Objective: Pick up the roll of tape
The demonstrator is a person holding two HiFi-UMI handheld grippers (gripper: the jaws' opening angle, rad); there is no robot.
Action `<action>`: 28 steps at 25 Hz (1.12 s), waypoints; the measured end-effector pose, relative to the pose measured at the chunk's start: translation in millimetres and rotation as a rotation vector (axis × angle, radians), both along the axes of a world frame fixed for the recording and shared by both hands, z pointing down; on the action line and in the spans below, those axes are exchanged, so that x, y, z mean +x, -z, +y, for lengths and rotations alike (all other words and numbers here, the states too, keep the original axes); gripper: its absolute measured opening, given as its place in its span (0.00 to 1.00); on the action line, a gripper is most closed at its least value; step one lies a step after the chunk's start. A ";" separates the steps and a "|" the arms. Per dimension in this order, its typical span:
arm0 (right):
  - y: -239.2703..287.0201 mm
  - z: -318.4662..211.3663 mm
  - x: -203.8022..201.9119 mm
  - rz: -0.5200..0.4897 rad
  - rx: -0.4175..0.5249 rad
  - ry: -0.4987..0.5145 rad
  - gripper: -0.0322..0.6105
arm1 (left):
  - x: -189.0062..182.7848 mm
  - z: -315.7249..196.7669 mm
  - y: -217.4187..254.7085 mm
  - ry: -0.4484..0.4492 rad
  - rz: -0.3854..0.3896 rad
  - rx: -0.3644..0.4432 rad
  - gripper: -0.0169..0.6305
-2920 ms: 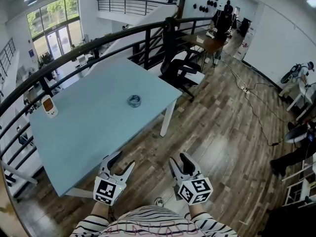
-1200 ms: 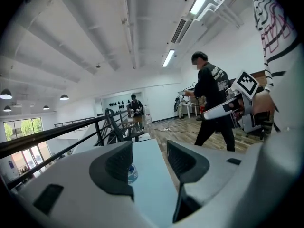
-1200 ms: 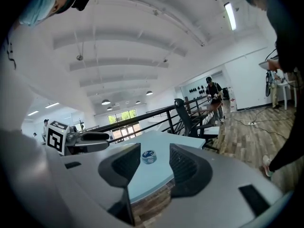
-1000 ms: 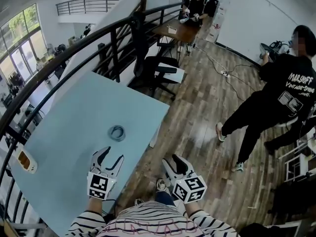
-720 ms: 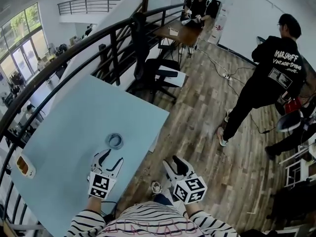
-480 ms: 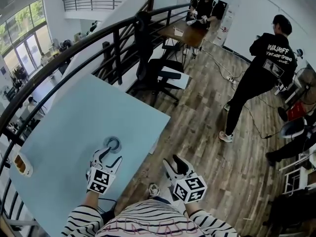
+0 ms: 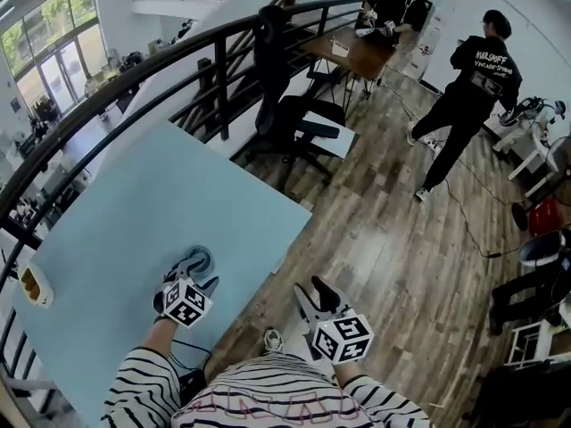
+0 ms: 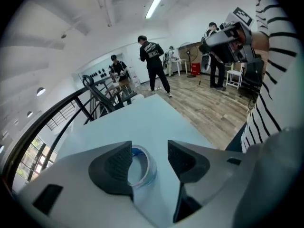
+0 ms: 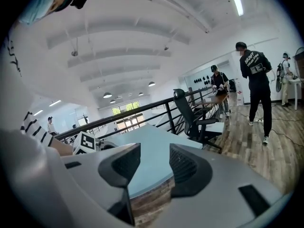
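Blue table (image 7: 134, 230), roll of tape (image 8: 151, 169) flat between parted jaws of left gripper (image 8: 149, 153) (nearer its left jaw).

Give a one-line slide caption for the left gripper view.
Open left gripper frames the roll of tape lying on a pale blue table.

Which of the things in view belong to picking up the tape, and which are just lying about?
In the job:
tape
left claw, open, with the tape between its jaws
table, under the tape

Lying about:
right claw, open and empty, off the table
small device at the table's edge
chair
desk
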State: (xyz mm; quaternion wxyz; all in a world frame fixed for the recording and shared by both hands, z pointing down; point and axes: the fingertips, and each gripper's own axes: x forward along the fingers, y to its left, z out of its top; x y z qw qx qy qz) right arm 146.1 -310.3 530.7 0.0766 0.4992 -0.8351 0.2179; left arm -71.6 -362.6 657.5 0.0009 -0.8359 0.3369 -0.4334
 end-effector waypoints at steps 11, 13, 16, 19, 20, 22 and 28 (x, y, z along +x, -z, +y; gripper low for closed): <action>-15.3 -12.1 9.1 0.004 -0.044 0.020 0.34 | -16.2 -13.8 -66.5 -0.051 -0.201 -0.176 0.36; -19.7 -11.0 7.0 0.003 -0.052 0.023 0.34 | -17.8 -12.7 -75.5 -0.073 -0.226 -0.210 0.36; -22.0 -10.2 4.2 -0.003 -0.058 0.029 0.34 | -17.5 -11.9 -80.6 -0.102 -0.244 -0.243 0.36; -21.3 -10.0 0.3 -0.005 -0.063 0.033 0.34 | -18.5 -11.4 -79.1 -0.145 -0.284 -0.258 0.36; -21.3 -9.6 -1.6 -0.005 -0.064 0.035 0.34 | -19.1 -10.1 -79.3 -0.166 -0.300 -0.265 0.36; -21.2 -8.2 -5.4 -0.005 -0.063 0.036 0.34 | -20.2 -7.3 -81.8 -0.199 -0.323 -0.289 0.34; -19.9 -0.5 -6.2 -0.005 -0.066 0.024 0.34 | -16.1 1.4 -84.2 -0.302 -0.401 -0.366 0.26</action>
